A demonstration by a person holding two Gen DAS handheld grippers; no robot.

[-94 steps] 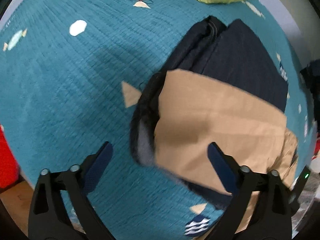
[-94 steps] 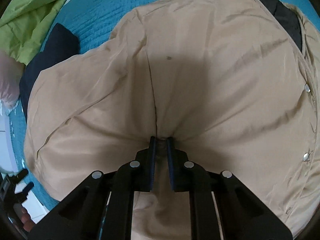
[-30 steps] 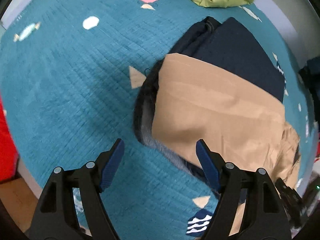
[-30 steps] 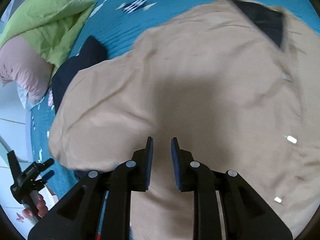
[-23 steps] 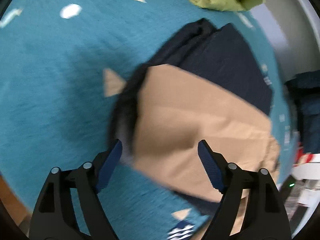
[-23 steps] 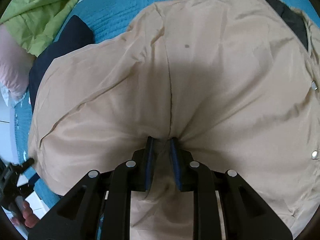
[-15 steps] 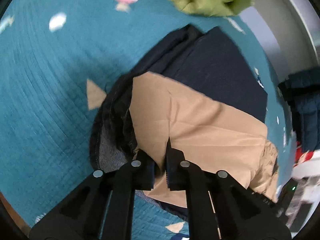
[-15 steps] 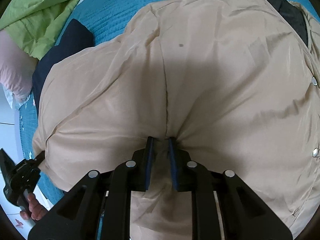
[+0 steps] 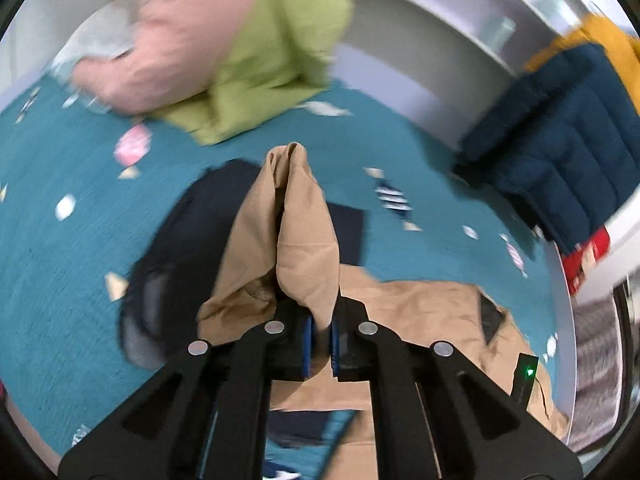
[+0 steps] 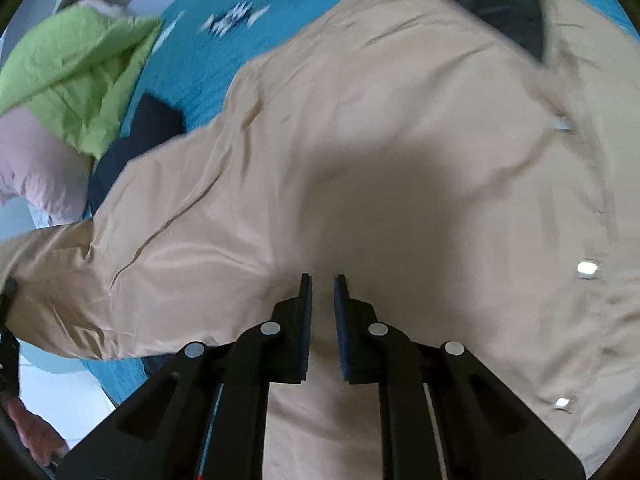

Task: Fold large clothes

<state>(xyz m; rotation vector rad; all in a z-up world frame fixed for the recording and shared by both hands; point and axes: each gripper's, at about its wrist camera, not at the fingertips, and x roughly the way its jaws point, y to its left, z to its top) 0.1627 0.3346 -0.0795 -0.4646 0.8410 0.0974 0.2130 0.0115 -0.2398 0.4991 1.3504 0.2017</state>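
A large tan jacket (image 10: 400,140) with metal snaps (image 10: 586,268) and a dark collar lining (image 10: 500,8) lies spread on the teal quilt (image 9: 60,260). My left gripper (image 9: 320,320) is shut on the end of the jacket's sleeve (image 9: 296,232) and holds it raised, bunched above a dark navy garment (image 9: 192,232). My right gripper (image 10: 322,292) hovers over the jacket's body. Its jaws are closing, a narrow gap still shows, and no fold of cloth is between the pads. The left gripper's tip (image 10: 8,320) peeks in at the right wrist view's left edge.
A lime-green and pink bedding heap (image 9: 256,60) lies at the far side of the quilt. A dark blue quilted coat (image 9: 560,140) and a mustard item (image 9: 608,36) hang off to the right by a white rail. A person's hand (image 10: 32,432) shows low left.
My left gripper went from wide open to shut on the sleeve end and carried it upward. The right gripper let go of the fold it pinched half a second ago.
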